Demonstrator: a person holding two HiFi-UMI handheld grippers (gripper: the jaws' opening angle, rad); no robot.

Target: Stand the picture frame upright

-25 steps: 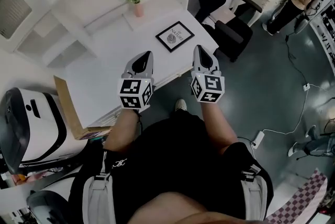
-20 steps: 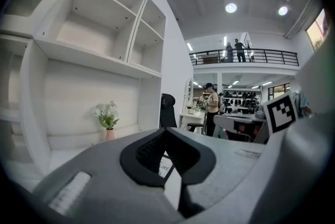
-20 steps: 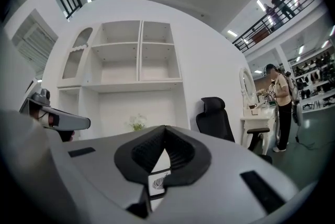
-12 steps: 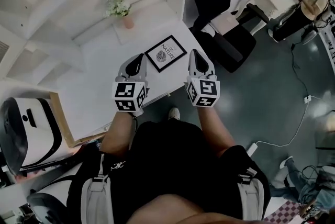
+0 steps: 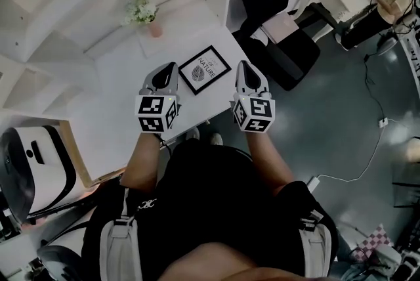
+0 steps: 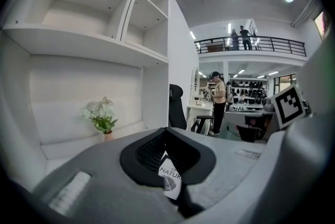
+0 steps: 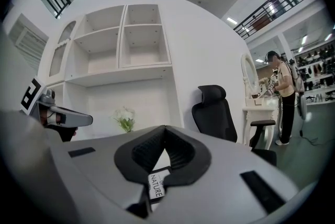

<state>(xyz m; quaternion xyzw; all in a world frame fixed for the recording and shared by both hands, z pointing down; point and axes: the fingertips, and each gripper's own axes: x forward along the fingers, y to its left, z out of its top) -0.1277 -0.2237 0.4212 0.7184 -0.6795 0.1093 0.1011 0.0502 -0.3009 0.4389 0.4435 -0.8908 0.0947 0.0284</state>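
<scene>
Both jaw pairs pressed together, empty; left gripper [image 5: 167, 68], right gripper [image 5: 244, 67] moved nearer, flanking flat picture frame [image 5: 205, 69]

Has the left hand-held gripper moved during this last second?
Yes, the left hand-held gripper came forward over the desk, from short of the picture frame to level beside it.

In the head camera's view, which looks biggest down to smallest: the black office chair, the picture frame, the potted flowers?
1. black office chair: clearly the largest.
2. picture frame and potted flowers: these look about alike. The frame lies a little nearer the camera, so I won't rank one above the other.
</scene>
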